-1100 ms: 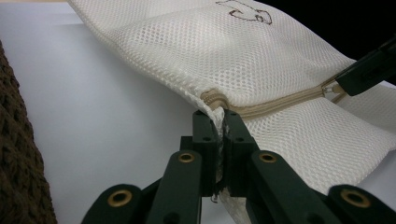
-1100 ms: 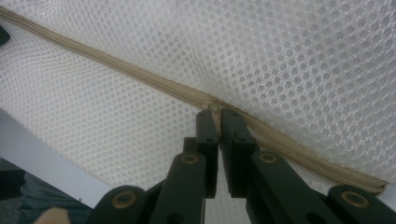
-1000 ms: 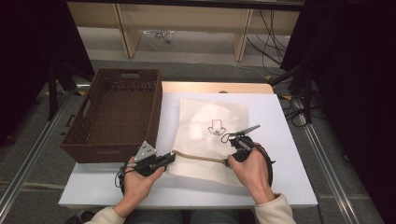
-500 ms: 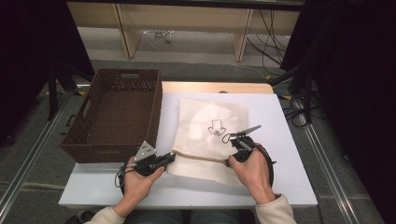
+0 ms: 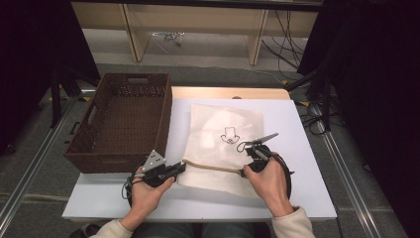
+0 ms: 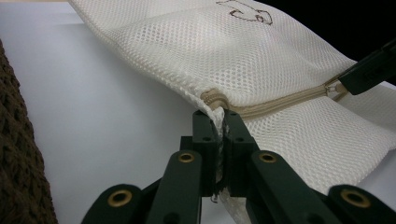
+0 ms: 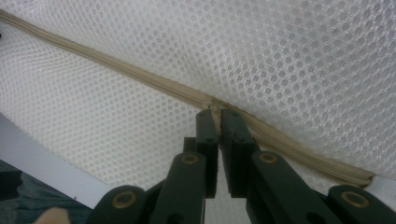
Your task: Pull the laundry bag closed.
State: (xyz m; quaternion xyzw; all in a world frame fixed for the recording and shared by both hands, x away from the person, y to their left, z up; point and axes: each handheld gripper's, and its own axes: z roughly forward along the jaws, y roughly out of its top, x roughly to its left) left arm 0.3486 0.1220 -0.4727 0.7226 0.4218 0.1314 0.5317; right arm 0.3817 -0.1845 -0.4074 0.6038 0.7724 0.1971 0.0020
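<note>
A white mesh bag (image 5: 220,126) with a black drawing (image 5: 229,134) lies flat on the white table (image 5: 302,153). Its beige zipper (image 5: 213,167) runs along the near side. My left gripper (image 5: 182,166) is shut on the bag's edge at the zipper's left end (image 6: 212,98), the jaws (image 6: 220,116) pinching mesh. My right gripper (image 5: 243,172) is shut on the zipper at its right end, and its jaws (image 7: 215,114) clamp the small pull on the zipper (image 7: 140,74). From the left gripper view, the right gripper (image 6: 369,74) sits at the far end of the zipper (image 6: 280,102).
A dark brown wicker basket (image 5: 119,161) stands on the left of the table, close beside the left hand; its wall (image 6: 18,154) fills the left edge of the left gripper view. Cables and table legs lie on the floor beyond the far edge.
</note>
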